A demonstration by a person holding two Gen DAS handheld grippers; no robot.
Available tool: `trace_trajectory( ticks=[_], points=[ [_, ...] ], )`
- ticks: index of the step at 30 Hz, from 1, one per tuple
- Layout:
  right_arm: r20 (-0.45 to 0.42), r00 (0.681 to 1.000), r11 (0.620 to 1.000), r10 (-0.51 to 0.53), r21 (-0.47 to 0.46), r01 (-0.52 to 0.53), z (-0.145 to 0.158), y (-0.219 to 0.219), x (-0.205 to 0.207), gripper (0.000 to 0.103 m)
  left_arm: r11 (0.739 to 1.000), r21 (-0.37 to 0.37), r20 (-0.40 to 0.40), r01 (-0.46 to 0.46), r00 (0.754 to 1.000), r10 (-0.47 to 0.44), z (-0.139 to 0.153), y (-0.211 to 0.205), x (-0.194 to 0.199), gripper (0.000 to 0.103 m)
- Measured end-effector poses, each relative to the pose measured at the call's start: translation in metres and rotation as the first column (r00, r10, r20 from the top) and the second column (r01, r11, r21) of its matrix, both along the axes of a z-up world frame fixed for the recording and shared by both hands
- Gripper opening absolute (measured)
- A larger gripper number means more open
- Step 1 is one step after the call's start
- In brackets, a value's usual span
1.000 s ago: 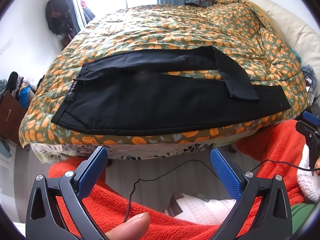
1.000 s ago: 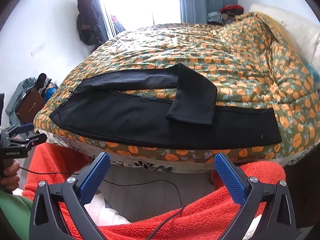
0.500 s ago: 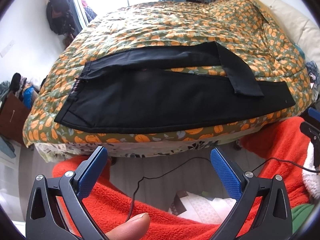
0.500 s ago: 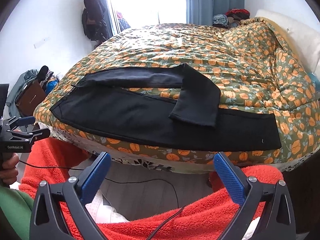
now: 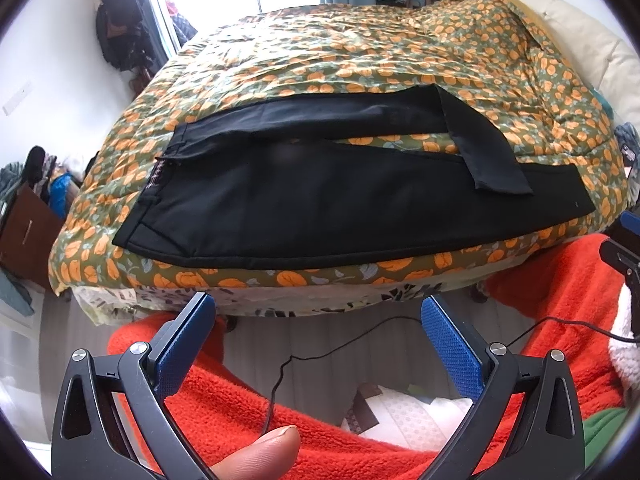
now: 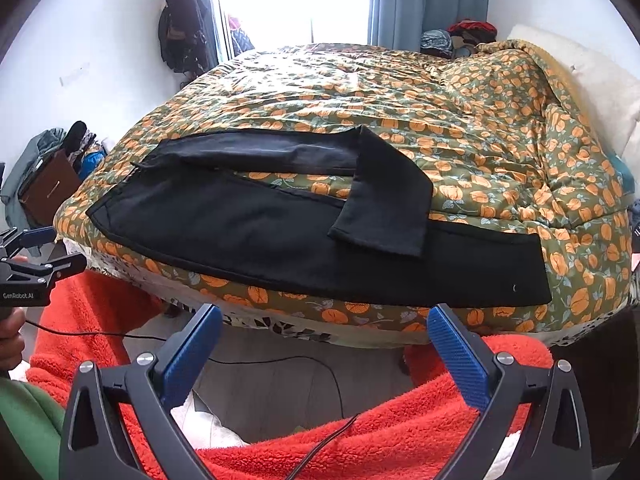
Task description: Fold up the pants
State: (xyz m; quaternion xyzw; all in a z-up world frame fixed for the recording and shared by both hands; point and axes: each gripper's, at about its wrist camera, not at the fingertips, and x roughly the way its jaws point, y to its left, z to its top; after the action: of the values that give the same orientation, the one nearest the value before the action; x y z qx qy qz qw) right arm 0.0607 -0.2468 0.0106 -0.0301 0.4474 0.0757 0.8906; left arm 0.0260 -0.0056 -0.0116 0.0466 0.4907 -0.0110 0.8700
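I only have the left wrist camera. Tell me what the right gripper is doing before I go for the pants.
Observer: The right gripper is open and empty. It is short of the floral quilt, below the near leg of the black pants.
Operator: Now report where my left gripper sits, seen from that side.
Observer: The left gripper is off the bed, left of the waistband corner, and touches no cloth.
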Motion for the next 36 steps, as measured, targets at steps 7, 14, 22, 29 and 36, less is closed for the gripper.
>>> trace_trajectory(
  ticks=[7, 14, 22, 29, 36],
  points=[
    [-0.014, 1.0, 1.0, 0.013, 0.008, -0.013, -0.005, 0.002, 0.004, 0.101, 1.0, 0.012, -0.018, -0.009, 1.0, 0.009, -0.004, 0.001, 0.005, 0.103],
    [0.097, 0.985, 0.986, 0.143, -0.103, -0.133, -0.018, -0.004, 0.047, 0.101, 1.0, 0.007, -0.034, -0.022, 0.999, 0.022, -0.008, 0.002, 0.004, 0.103],
    [-0.188, 0.939, 0.919, 0.29, -0.218, -0.327, -0.133, 0.002, 0.151, 0.056, 0.998, 0.013, -0.023, -0.059, 0.998, 0.06, -0.003, 0.008, -0.002, 0.103],
    [-0.175, 0.944, 0.908, 0.278, -0.274, -0.318, -0.159, 0.001, 0.189, 0.023, 0.995, 0.011, -0.049, -0.103, 0.993, 0.104, -0.007, 0.019, 0.0, 0.103],
    [-0.054, 0.903, 0.778, 0.426, -0.487, -0.396, -0.102, 0.027, 0.171, 0.003, 0.998, 0.02, -0.085, -0.054, 0.995, 0.056, -0.018, 0.005, 0.012, 0.103]
  ],
)
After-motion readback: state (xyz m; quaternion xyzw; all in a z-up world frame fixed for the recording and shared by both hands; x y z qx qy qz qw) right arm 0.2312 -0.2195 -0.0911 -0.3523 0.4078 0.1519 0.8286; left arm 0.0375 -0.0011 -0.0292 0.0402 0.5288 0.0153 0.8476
